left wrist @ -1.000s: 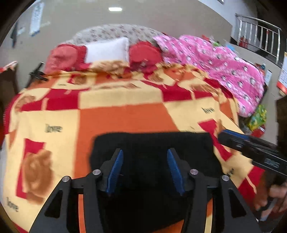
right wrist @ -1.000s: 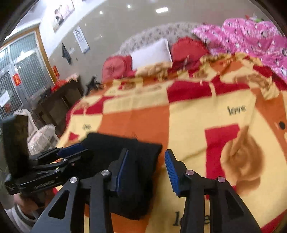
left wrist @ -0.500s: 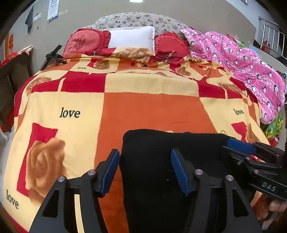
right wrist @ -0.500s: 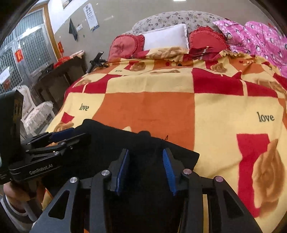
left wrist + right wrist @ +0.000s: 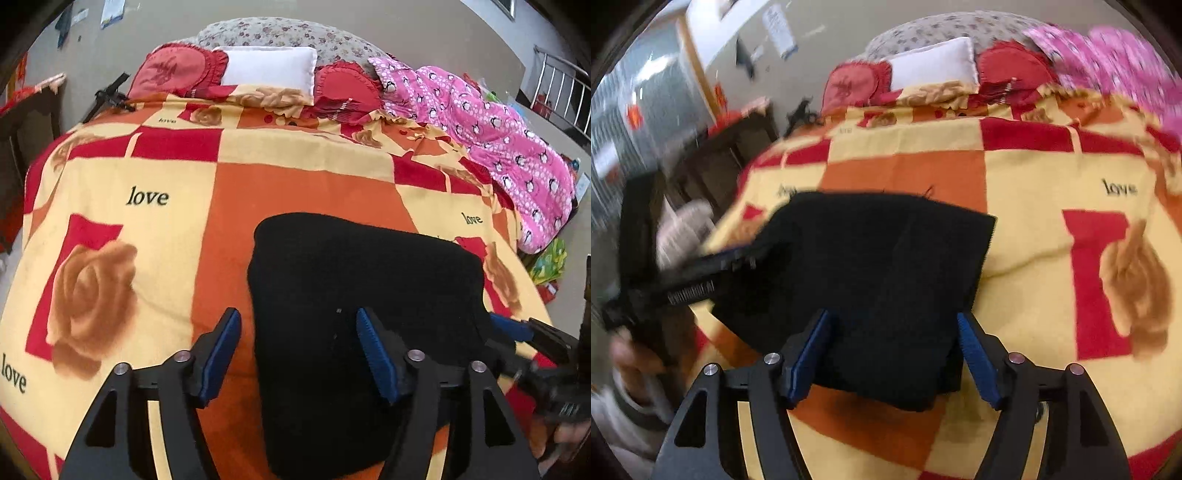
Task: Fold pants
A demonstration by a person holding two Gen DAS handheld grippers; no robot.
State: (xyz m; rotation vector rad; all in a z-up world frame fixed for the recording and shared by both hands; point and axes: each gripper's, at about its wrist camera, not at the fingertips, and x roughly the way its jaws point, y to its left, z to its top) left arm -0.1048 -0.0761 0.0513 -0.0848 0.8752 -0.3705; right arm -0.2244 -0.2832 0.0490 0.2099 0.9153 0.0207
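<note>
On a bed (image 5: 303,192) under a rose-print blanket, the pants (image 5: 362,295) lie folded near its foot edge — both the left hand-held gripper (image 5: 299,354) and right hand-held gripper (image 5: 894,354) spread apart, empty, just above them.

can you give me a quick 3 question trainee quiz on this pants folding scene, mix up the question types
1. True or false: the left gripper is shut on the black pants.
2. Multiple choice: what do the folded pants lie on? A) a bare wooden floor B) a rose-patterned blanket printed with "love" C) the pink penguin-print quilt
3. Fill in: the pillow between the two red cushions at the head of the bed is ____.

Key:
1. False. Its fingers stand wide apart, and the right gripper is open too.
2. B
3. white
</note>
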